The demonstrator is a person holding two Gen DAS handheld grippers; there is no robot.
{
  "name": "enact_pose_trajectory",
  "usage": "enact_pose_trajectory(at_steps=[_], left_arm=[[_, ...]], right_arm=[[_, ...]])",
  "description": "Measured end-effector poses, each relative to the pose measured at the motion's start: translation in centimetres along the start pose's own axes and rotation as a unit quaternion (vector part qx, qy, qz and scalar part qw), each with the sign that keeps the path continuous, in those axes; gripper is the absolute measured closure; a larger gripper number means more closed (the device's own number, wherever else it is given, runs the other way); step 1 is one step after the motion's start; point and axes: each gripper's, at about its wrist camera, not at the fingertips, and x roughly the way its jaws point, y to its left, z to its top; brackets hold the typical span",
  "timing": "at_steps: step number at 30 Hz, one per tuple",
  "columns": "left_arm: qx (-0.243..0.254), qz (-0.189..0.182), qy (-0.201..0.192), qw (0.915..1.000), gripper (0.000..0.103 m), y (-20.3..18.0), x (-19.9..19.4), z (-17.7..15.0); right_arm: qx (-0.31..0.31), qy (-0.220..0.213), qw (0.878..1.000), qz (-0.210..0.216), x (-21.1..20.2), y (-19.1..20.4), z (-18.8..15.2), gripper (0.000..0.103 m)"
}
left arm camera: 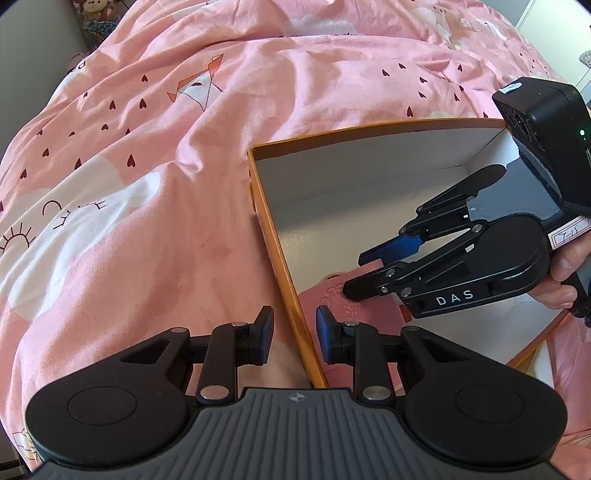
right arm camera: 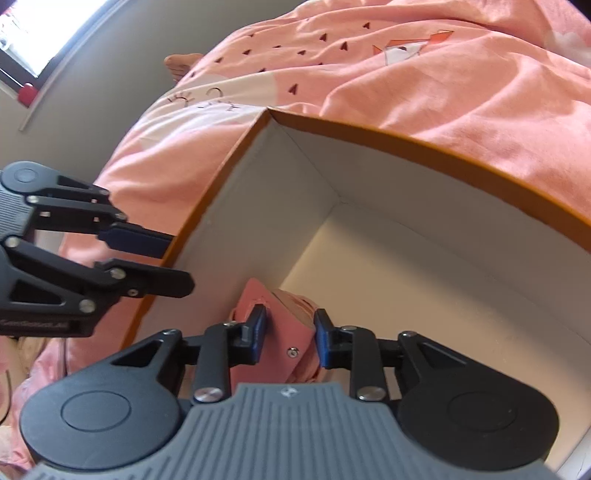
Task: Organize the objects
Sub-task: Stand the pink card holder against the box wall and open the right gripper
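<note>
An open orange box (left arm camera: 266, 206) with a white inside lies on a pink bed cover. A pink leather pouch (right arm camera: 286, 332) with a metal snap lies in the box's near corner (left arm camera: 325, 295). My right gripper (right arm camera: 290, 325) reaches down into the box, open, with the pouch between its blue pads (right arm camera: 322, 336). From the left wrist view it (left arm camera: 356, 273) comes in from the right, held by a person's hand (left arm camera: 565, 269). My left gripper (left arm camera: 295, 326) is open and straddles the box's left wall, one finger outside and one inside (right arm camera: 179, 262).
The pink cover (left arm camera: 166, 147), printed with hearts and a fox, spreads in folds around the box (right arm camera: 406, 136). Plush toys (left arm camera: 96, 14) sit at the far left corner. A bare foot (right arm camera: 181, 62) shows past the bed's edge, below a grey wall and a window (right arm camera: 29, 33).
</note>
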Motion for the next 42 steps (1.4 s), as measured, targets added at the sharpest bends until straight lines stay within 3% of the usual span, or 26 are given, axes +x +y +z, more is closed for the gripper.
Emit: enact_pose_trajectory(at_steps=[4,7,9,12,14,15,18,20,23,26,33,35,36,38,42], left_arm=[[-0.002,0.001,0.002,1.0,0.073,-0.1,0.1,-0.3],[-0.004,-0.001,-0.001,1.0,0.073,-0.1,-0.2,-0.5],[-0.004,-0.002,-0.003,1.0,0.073,-0.1,-0.3,-0.7],[-0.004,-0.003,-0.005,1.0,0.073,-0.1,-0.4,-0.8],[-0.006,-0.003,-0.005,1.0,0.073,-0.1,-0.4,-0.8],[-0.007,-0.003,-0.006,1.0,0.073,-0.1,-0.5,-0.8],[-0.007,-0.004,-0.008,0.9999,0.073,-0.2,-0.8,-1.0],[-0.005,-0.002,-0.009,0.9999,0.073,-0.2,-1.0,-1.1],[-0.006,-0.005,-0.009,0.9999,0.072,-0.1,-1.2,-1.3],[-0.009,-0.006,-0.01,0.9999,0.072,0.0,-1.2,-1.2],[-0.003,-0.009,-0.01,0.9999,0.072,-0.5,-1.3,-1.2],[0.001,-0.007,-0.011,0.9999,0.072,-0.5,-1.6,-1.2],[0.003,-0.004,-0.011,0.9999,0.072,-0.5,-1.8,-1.2],[0.006,0.003,-0.012,0.9999,0.072,-0.5,-2.2,-1.3],[0.002,0.007,-0.011,0.9999,0.072,-0.1,-2.4,-1.2]], right_arm=[[-0.009,-0.011,0.998,-0.06,0.1,0.8,-0.6,0.062],[0.019,-0.012,0.997,-0.075,-0.3,1.0,-0.8,0.04],[0.047,-0.012,0.996,-0.078,-0.7,1.0,-1.4,0.038],[0.105,-0.007,0.994,-0.039,-0.9,0.3,-2.7,0.043],[0.145,0.001,0.989,-0.004,-0.3,-0.4,-3.4,0.058],[0.159,-0.001,0.987,0.005,-0.1,-0.6,-3.6,0.058],[0.182,-0.012,0.983,0.013,0.0,-1.0,-4.1,0.068],[0.198,-0.015,0.979,0.04,-0.6,-1.4,-4.2,0.08],[0.202,-0.006,0.976,0.079,-1.6,-1.7,-4.0,0.085],[0.199,0.015,0.976,0.089,-1.7,-1.8,-3.9,0.085],[0.22,0.021,0.975,0.038,0.9,-2.1,-3.9,0.084],[0.216,0.019,0.975,0.045,1.0,-1.4,-4.0,0.071],[0.209,0.015,0.977,0.042,0.9,-0.9,-4.1,0.07],[0.183,0.001,0.983,0.023,0.4,0.3,-4.3,0.07],[0.185,-0.025,0.982,0.014,-0.9,0.6,-5.0,0.077]])
